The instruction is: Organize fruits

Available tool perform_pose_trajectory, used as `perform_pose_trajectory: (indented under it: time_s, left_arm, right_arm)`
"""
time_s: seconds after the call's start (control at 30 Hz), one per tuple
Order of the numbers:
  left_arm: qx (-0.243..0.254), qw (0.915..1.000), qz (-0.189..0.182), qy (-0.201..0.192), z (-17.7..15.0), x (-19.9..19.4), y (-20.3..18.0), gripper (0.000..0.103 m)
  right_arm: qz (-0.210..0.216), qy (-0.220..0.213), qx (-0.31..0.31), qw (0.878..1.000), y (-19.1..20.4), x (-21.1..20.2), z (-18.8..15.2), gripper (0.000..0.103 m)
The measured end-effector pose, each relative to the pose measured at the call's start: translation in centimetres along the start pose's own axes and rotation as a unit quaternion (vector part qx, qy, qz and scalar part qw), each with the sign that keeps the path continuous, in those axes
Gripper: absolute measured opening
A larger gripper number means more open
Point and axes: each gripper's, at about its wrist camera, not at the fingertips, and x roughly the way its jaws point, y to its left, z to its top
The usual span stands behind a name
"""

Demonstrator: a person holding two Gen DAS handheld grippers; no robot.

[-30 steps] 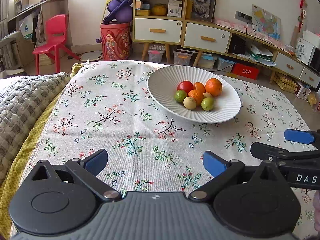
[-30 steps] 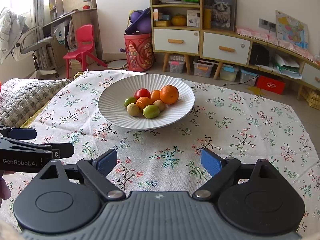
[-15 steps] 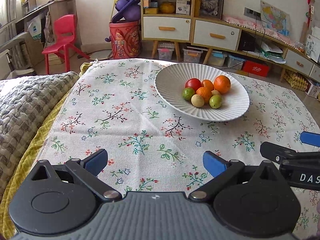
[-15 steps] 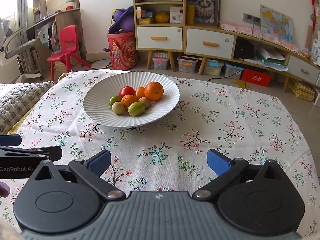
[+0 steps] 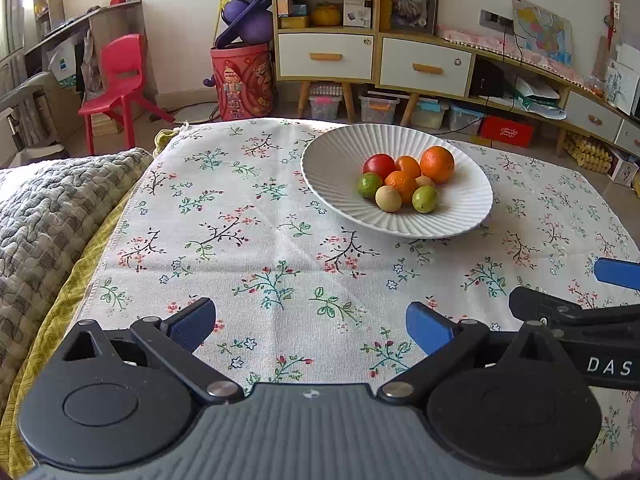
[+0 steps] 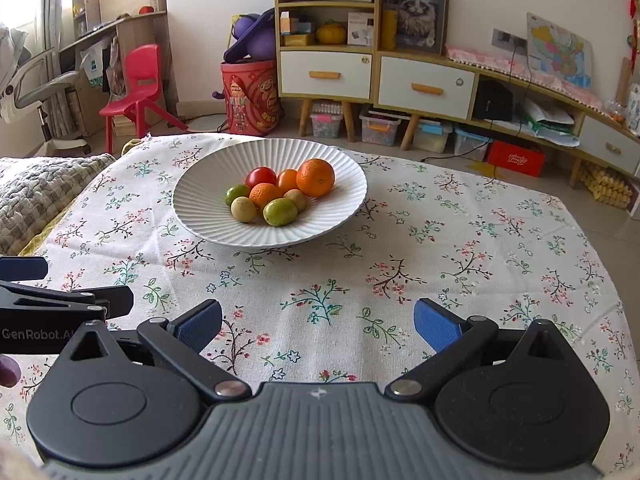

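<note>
Fruits: a small heap lay at the centre of the white ribbed ceramic plate (image 6: 200,216); large round orange (image 6: 315,177) at 2 o'clock, red tomato-like fruit (image 6: 260,176) at 11, two green limes (image 6: 280,212) at 9 and 5, pale tan round fruit (image 6: 243,209) at 7.
Plate: sat on the floral-printed cloth (image 6: 460,248), toward its far edge.
Right gripper (image 6: 318,322): jaws released, spread wide, empty, above the near cloth.
Left gripper (image 5: 310,326): released, spread wide, empty, beside the right one.
Surroundings: grey quilted blanket (image 5: 36,216) at 9 o'clock of the cloth.
</note>
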Motion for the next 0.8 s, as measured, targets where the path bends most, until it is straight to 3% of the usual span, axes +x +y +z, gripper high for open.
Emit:
perform_pose_trajectory:
  time_s: [0.8]
  left_arm:
    - [0.003, 1.0000, 0.002, -0.001, -0.01, -0.01, 0.03, 0.092]
  right_arm:
    - [-0.005, 0.006, 0.002, 1.000, -0.13, 0.29, -0.07, 0.102]
